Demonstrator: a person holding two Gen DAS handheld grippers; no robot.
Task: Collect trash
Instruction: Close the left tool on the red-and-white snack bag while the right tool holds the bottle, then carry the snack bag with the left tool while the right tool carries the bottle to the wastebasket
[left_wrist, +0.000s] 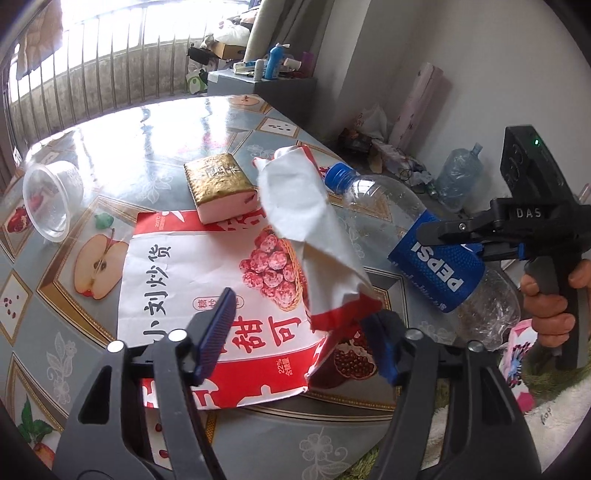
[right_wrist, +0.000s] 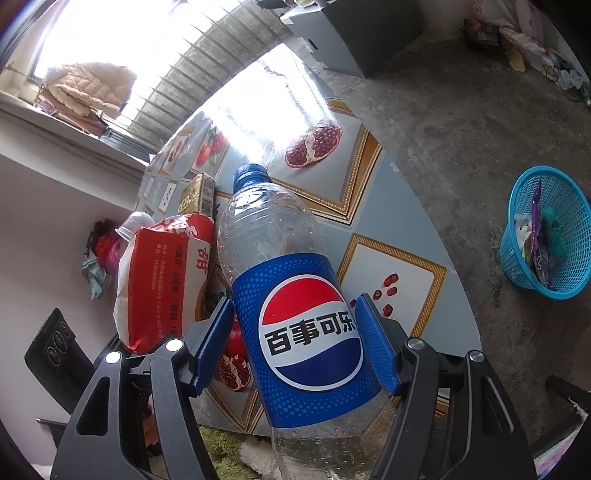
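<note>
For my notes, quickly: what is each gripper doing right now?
Left gripper: open, fingers astride the red-and-white paper bag, not pressing it.
Right gripper: closed on the Pepsi bottle.

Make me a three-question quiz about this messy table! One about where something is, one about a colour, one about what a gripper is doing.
1. Where is the blue basket?
A on the table
B on the floor
C on a chair

2. What colour is the bottle cap?
A blue
B green
C white

3. What is the right gripper doing?
A hanging empty
B squeezing the paper bag
C gripping the bottle

Answers: B, it stands on the bare floor beyond the table; A, the cap is blue; C, both pads press the bottle's label.
</note>
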